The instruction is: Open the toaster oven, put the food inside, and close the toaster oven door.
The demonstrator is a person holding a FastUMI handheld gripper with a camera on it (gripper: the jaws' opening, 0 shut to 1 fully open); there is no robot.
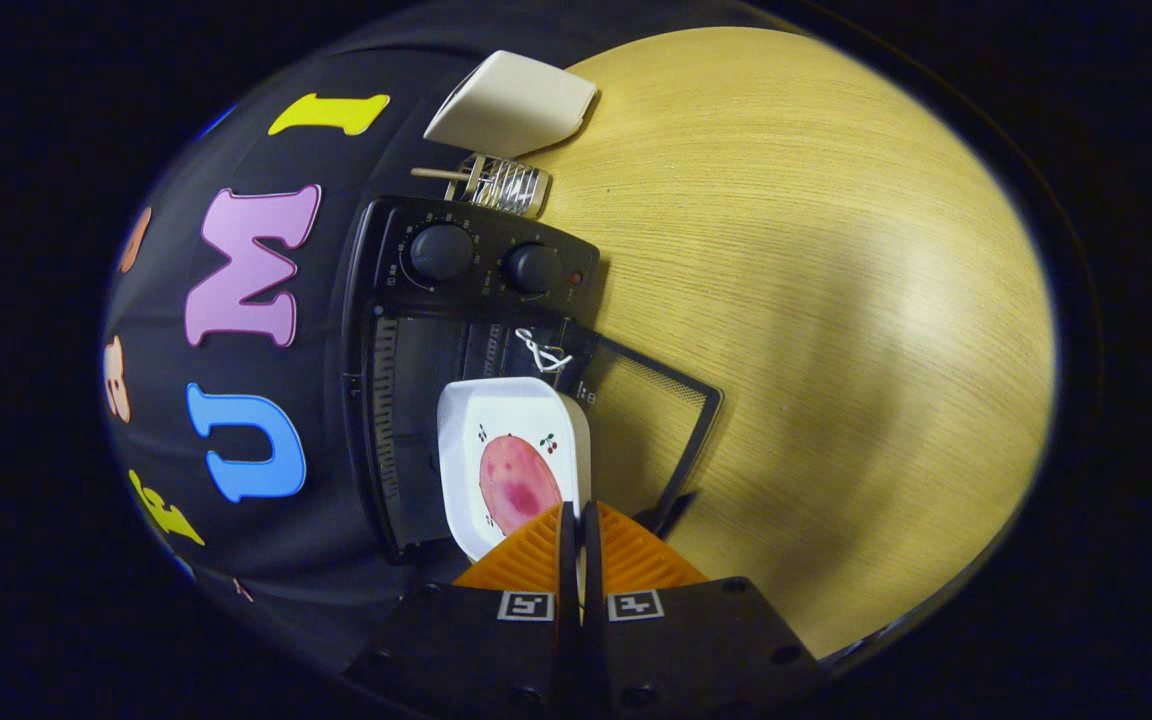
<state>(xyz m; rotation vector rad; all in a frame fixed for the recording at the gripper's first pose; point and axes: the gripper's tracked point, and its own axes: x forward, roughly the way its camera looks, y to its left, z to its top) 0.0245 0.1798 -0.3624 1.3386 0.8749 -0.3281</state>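
- Tongs [579,520] sit nearly closed, with the near rim of the white dish [511,450] pinched in the thin gap between the two fingers; both fingers look to press on that rim.
- Dish and its pink slice of food [518,484] hang at the mouth of the toaster oven [456,300], partly over the opening, with the far edge pointing inward.
- Door [651,420] lies swung open beside the dish, toward the bare counter [816,300]; a white cord [541,350] is tied at its handle.
- Keep your grip firm; a one-edge hold will likely let the dish droop or twist.
- Hold the dish level so the food does not slide off.
- Push straight in along the opening, clear of the door and the oven's side wall.
- Release only once the dish rests fully inside, I would say, then back out before reaching for the door.
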